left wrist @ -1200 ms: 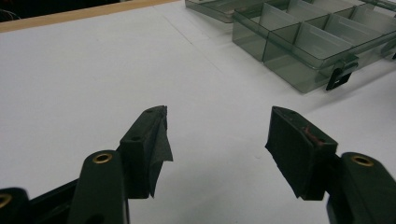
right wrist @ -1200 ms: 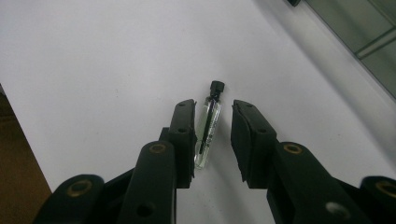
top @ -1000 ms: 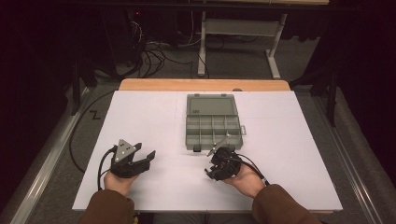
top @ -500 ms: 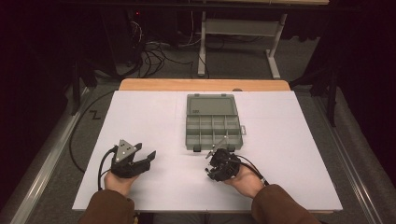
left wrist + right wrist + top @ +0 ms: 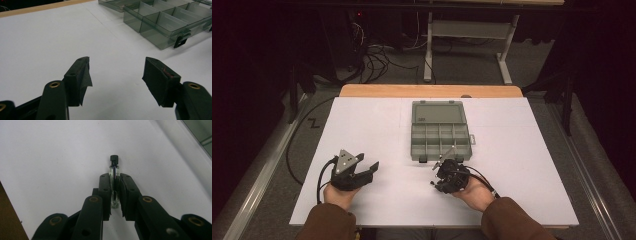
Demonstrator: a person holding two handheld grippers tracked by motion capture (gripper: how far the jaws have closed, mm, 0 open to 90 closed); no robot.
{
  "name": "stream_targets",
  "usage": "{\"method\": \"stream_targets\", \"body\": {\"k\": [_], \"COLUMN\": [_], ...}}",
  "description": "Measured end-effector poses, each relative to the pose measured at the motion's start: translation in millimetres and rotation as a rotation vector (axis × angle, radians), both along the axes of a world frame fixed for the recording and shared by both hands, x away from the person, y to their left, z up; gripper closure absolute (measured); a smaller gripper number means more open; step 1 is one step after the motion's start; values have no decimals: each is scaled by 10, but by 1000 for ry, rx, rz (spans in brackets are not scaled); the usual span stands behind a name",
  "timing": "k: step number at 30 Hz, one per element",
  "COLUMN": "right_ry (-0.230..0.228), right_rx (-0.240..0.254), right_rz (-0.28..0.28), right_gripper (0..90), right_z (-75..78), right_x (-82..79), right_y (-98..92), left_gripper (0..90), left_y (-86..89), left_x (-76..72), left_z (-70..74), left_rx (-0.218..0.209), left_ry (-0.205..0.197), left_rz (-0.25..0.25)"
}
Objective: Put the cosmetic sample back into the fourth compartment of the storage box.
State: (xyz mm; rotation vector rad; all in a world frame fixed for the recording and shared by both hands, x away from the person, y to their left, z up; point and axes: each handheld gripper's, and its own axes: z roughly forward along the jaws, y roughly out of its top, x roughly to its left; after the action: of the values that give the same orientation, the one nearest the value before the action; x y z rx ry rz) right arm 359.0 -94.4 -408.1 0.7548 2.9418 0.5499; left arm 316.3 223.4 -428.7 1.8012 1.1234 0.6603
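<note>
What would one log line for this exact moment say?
left gripper: open, idle | right gripper: jaws just closing on small glass vial | compartment box: lid open

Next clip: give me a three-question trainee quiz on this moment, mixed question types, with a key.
1. True or false: the left gripper is closed on a vial.
2. What does the right gripper hold?
A. a screw
B. a small glass vial with a black cap
C. the box latch
3. Is the lid of the compartment box open or shut?

Key:
1. False. Its jaws stand open with only bare table between them.
2. B. The jaws, which have just been closing, pinch the vial, with the capped end sticking out past the tips.
3. Open. It lies flat behind the compartments.
</note>
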Motion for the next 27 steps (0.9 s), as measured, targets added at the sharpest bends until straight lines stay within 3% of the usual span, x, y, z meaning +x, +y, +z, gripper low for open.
{"method": "stream_targets", "body": {"k": [27], "right_ry": [-13], "right_rx": [33], "right_rz": [-16], "right_gripper": [815], "right_z": [106], "right_x": [42], "right_y": [-88], "left_gripper": [387], "left_y": [-4], "left_x": [-7], "left_z": [3], "left_rx": [-2], "left_ry": [-6], "left_rz": [-2]}}
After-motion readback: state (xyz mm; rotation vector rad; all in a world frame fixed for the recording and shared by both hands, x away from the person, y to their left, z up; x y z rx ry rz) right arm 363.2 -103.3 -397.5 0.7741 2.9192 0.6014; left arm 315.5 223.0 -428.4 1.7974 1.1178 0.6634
